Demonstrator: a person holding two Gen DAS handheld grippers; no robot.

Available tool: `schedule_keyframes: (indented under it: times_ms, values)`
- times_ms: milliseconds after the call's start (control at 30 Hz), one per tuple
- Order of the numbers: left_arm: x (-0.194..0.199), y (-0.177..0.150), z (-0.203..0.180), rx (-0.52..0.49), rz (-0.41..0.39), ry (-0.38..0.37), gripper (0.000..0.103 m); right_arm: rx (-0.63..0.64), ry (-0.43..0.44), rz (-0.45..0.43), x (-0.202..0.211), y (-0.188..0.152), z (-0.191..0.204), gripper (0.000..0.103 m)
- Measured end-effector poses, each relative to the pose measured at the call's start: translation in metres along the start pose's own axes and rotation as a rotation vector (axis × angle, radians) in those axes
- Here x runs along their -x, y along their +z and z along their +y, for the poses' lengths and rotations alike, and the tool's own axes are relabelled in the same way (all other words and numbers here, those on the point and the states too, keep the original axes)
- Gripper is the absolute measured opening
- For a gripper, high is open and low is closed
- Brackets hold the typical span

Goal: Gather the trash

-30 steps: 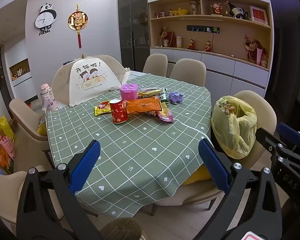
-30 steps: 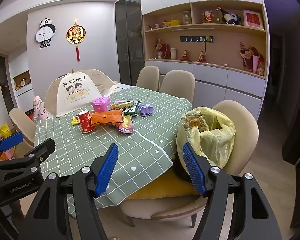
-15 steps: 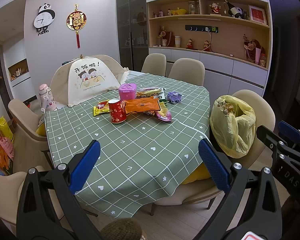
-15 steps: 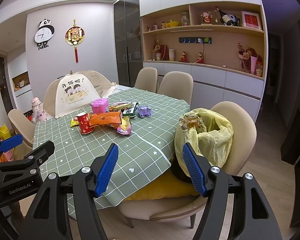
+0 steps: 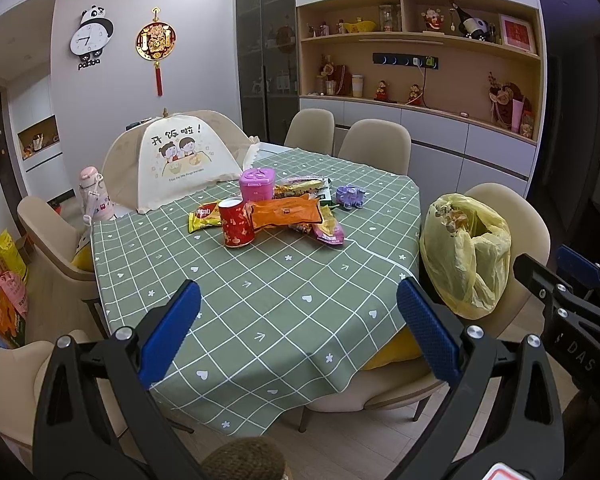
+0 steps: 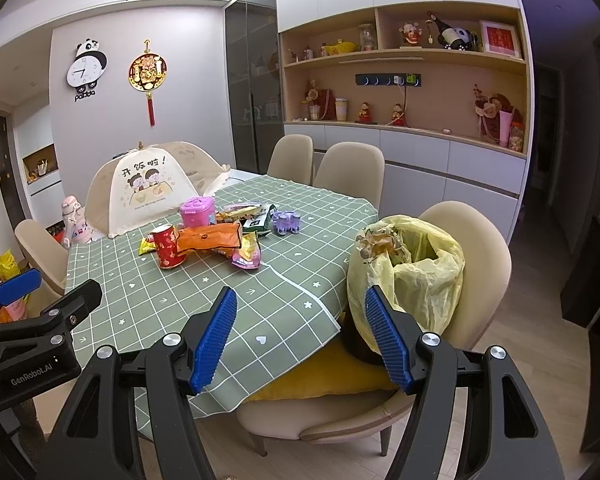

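While both grippers hang short of the near edge of the table point(image 5: 260, 320), neither has anything in it: the left gripper point(image 5: 298, 322) is spread wide, its two blue pads far apart, and the right gripper point(image 6: 300, 338) is likewise released with empty air between its pads.

Trash lies in one cluster toward the far middle of the green checked cloth. Counted there: one red can point(image 5: 236, 227) standing upright, one orange wrapper point(image 5: 286, 214) just beside it, one yellow packet point(image 5: 202, 216) partly behind the can, one pink-and-yellow packet point(image 5: 330, 230) at the near right of the pile, one pink tub point(image 5: 257, 184) behind, and one small purple toy point(image 5: 350, 196) a little apart to the right. Further wrappers sit behind the orange one (overlapping, so their number cannot be told).

One yellow bag point(image 6: 412, 272), open at the top and with crumpled scraps inside, stands on the chair point(image 6: 480, 248) at the table's right side; its lower part is hidden by the right gripper's pad in the right wrist view. One mesh food cover point(image 5: 176, 160) stands at the far left of the table. Four other chairs show around the table, one cut off at the lower left edge. A brown rounded object at the bottom of the left wrist view is too cropped to identify.
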State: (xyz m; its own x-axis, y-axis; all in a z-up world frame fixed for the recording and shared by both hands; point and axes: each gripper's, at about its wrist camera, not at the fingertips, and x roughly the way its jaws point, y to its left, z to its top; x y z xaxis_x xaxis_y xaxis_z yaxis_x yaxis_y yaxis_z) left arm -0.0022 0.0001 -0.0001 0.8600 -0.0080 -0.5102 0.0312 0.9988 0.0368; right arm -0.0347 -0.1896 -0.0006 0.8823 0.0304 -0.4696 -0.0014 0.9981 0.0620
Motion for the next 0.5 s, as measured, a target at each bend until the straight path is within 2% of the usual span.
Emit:
schedule_keyframes:
  times_ms: [500]
  values:
    - [-0.0011,0.0043,-0.0008,-0.003,0.0,0.003,0.094,-0.011,-0.004,0.003,-0.0051,-0.0001,-0.0016,0.063]
